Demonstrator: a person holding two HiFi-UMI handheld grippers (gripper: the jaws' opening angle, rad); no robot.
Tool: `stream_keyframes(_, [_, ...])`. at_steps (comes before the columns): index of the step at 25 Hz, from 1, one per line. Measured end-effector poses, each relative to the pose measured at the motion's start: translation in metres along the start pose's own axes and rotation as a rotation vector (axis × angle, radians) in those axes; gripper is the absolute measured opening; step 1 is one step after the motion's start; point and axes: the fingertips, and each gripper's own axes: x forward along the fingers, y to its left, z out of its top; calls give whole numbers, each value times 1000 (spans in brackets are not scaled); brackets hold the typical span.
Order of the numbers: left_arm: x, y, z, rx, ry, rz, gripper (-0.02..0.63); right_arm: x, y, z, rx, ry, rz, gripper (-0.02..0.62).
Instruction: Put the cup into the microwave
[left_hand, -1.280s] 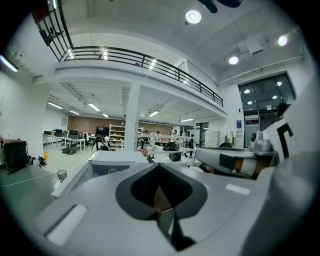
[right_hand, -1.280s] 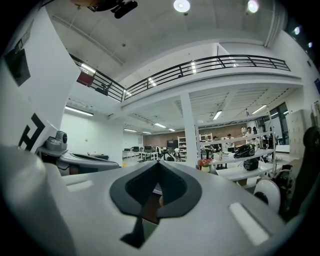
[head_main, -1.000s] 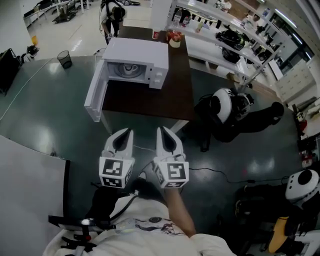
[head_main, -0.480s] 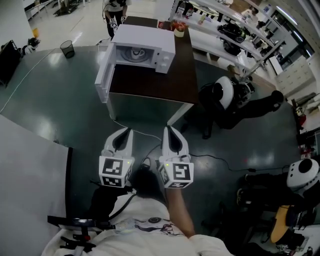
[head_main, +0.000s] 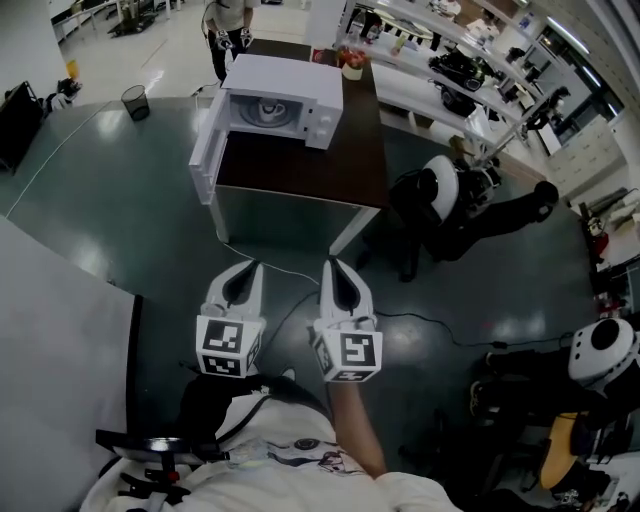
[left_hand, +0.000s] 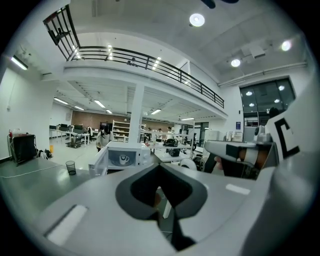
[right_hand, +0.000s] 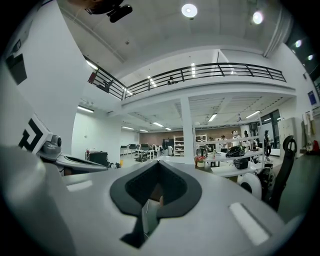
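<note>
Vs 1 s ago, the microwave (head_main: 285, 105) sits higher and smaller in head view, at 12 o'clock from the grippers, which are now further back from the table (head_main: 300, 175). Left gripper (head_main: 248, 268) and right gripper (head_main: 336, 266): jaws together, nothing between. Cup (left_hand: 123, 159), white w/ handle, stands upright inside the microwave, whose door (head_main: 205, 158) hangs open at its 9 o'clock side.

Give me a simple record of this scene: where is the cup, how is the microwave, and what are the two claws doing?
Microwave: white box microwave oven on dark brown table, door swung open
Cup: white cup sits inside the microwave
Left claw: shut, empty, away from the table
Right claw: shut, empty, beside the left
</note>
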Motion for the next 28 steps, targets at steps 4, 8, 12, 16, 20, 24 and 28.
stream_keyframes(4, [4, -8, 15, 14, -11, 15, -2, -3, -15, 13, 3, -23, 8, 0])
stream_keyframes(8, [16, -13, 27, 10, -32, 11, -2, -2, -31, 19, -3, -39, 1, 0])
stream_keyframes(12, [29, -19, 37, 30, -56, 5, -2, 1, -45, 23, -12, -55, -11, 0])
stream_keyframes(16, [34, -19, 43, 42, -68, 18, -2, 4, -52, 25, -17, -59, -13, 0])
stream_keyframes(20, [37, -15, 45, 43, -73, 28, -2, 5, -51, 28, -32, -66, -12, 0])
stream_keyframes(24, [38, -16, 41, 45, -64, 29, -2, 4, -52, 23, -43, -51, -9, -2])
stream_keyframes(28, [36, -16, 36, 44, -61, 31, -2, 2, -49, 22, -49, -54, 4, -2])
